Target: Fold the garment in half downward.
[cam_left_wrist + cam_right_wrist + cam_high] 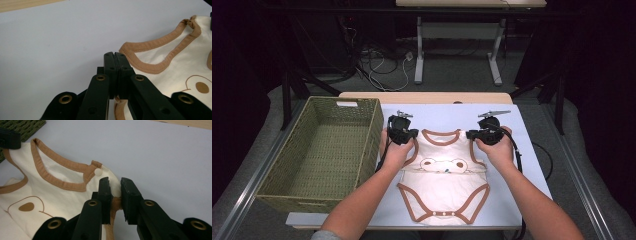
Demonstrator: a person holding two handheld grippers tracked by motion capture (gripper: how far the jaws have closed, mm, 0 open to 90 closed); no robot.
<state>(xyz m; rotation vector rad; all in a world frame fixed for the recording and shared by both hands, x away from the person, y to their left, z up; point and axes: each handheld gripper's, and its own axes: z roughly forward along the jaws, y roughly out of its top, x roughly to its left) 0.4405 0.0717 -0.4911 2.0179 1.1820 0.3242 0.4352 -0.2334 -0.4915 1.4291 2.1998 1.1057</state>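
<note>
A cream baby bodysuit (pixel 443 187) with brown trim and a bear print lies flat on the pale mat (pixel 447 112), neck toward the far side. My left gripper (pixel 404 135) is at its left shoulder. In the left gripper view that gripper (pixel 115 56) has its jaws pressed together, and a bit of brown trim (pixel 117 103) shows pinched lower down between them. My right gripper (pixel 482 134) is at the right shoulder. In the right gripper view this gripper (pixel 115 183) stands with a clear gap between its jaws, and the shoulder trim (pixel 116 202) sits in that gap beside a snap (pixel 98 172).
A green woven basket (pixel 312 150) stands with nothing in it at the left, close against the mat. The wooden table edge (pixel 427 96) runs behind the mat. Bare mat lies beyond the neckline and to the right of the bodysuit.
</note>
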